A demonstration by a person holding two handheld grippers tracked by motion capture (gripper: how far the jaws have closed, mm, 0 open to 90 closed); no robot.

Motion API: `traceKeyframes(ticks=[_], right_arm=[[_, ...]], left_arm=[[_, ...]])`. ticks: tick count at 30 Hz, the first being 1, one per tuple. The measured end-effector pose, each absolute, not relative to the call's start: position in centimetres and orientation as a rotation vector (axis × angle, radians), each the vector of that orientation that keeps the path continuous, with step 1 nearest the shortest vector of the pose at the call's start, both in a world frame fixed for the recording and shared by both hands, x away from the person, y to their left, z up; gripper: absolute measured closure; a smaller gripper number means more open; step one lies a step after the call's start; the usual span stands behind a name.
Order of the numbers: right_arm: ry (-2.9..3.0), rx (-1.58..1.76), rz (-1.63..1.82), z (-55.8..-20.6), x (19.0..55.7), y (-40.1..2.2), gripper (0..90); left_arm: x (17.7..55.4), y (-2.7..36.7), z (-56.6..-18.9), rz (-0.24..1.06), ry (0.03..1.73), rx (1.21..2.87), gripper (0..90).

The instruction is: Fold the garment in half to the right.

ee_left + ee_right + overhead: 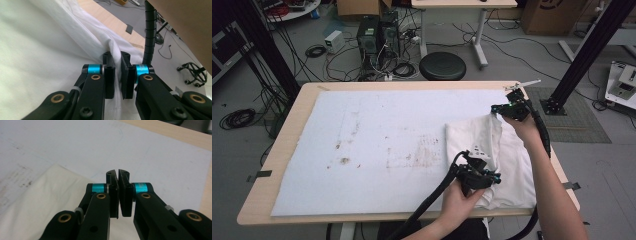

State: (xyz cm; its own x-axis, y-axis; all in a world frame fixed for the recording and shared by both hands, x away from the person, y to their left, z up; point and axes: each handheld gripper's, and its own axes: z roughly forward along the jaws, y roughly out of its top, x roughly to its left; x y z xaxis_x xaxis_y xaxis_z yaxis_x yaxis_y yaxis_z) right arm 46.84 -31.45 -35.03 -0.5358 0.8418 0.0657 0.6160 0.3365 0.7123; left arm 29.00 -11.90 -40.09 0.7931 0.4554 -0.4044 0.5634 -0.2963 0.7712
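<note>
I hold a two-jaw gripper in each hand over a wooden table (pixel 287 145) covered by a stained white sheet (pixel 377 140). A white garment (pixel 512 165), folded over on itself, lies at the right end of that sheet, near the table's right edge. My left gripper (pixel 482 172) sits at the near part of the garment, and in the left gripper view (pixel 117 75) its jaws are pressed nearly together with a ridge of the white cloth pinched between them. My right gripper (pixel 507 107) is at the far corner of the garment, lifting that edge slightly off the sheet. In the right gripper view (pixel 118 192) its jaws are almost fully closed; the garment (pixel 42 205) runs up under them, and I cannot tell whether cloth is caught between them.
</note>
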Motion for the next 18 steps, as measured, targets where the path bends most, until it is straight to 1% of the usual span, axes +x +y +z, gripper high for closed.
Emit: traceKeyframes(ticks=[9, 18], right_arm=[[2.291, 1.320, 0.927, -36.4, 47.9, -34.7, 87.9], [2.279, 1.337, 0.863, -37.6, 48.5, -37.0, 87.9]], left_arm=[[30.2, -16.1, -40.1, -0.135, 0.753, 1.963, 83.3], [30.8, -18.8, -40.4, -0.129, 0.768, 1.997, 83.2]])
